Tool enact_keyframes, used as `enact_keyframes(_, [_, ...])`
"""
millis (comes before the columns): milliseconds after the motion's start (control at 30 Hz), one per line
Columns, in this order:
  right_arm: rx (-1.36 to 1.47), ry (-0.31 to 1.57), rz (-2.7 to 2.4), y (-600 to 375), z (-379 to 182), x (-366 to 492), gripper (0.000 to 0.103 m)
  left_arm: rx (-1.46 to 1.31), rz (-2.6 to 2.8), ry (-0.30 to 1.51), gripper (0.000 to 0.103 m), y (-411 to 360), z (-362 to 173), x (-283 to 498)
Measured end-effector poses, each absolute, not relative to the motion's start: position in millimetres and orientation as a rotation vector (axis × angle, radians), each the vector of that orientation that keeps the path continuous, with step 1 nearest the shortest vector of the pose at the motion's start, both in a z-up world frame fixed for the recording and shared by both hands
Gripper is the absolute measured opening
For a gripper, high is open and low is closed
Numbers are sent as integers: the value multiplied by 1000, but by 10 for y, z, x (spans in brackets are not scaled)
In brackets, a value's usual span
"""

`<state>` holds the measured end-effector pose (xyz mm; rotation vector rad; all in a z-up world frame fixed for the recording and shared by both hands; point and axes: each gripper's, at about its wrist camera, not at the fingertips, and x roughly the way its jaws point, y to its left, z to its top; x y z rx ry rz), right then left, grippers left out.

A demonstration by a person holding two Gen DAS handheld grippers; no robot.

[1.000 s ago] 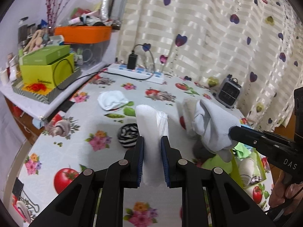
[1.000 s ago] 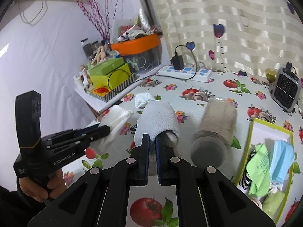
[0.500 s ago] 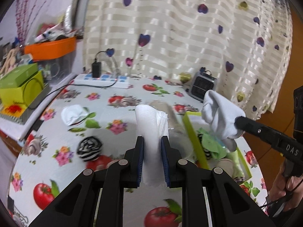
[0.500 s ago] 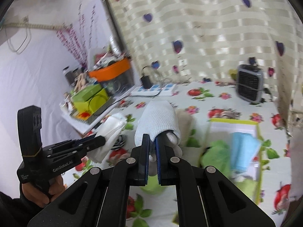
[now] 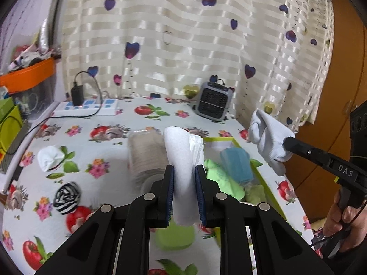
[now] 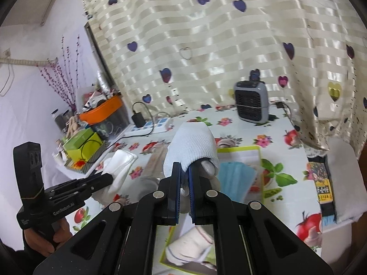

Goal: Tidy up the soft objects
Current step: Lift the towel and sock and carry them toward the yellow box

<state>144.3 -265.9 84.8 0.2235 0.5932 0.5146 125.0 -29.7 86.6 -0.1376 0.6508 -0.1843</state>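
Both jaws clamp white socks, the left gripper [image 5: 184, 192] on a folded white sock [image 5: 183, 151], the right gripper [image 6: 184, 192] on a rolled white sock [image 6: 191, 149]; the green-rimmed box [image 5: 257, 171] lies at two o'clock of the left jaws, directly beneath the right.

Each camera sits close behind its own tongs, looking down a little over the worktop [image 5: 142, 123] toward the heart curtain [image 6: 206, 52]. Both views share the small gray heater [image 5: 214, 105] standing before that curtain.

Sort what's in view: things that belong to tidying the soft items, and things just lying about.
Job: white cloth in left tool; white sock in right tool; green box; striped sock; white bundle.

Lying about: heater; power strip; orange bin.
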Motion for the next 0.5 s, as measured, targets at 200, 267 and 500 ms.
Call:
enact_keyframes(200, [241,605,477,-2820,764,1480,7,-154,-222,667,17,-491,826,1383])
enact_keyframes(267, [245,616,469,-2857,707,1482,7,-159,-235,681,17,-548,786,1424])
enact_keyframes(500, [269,678,430,-2973,441,1602,7,-181,-281,755,17,-777,551,1600])
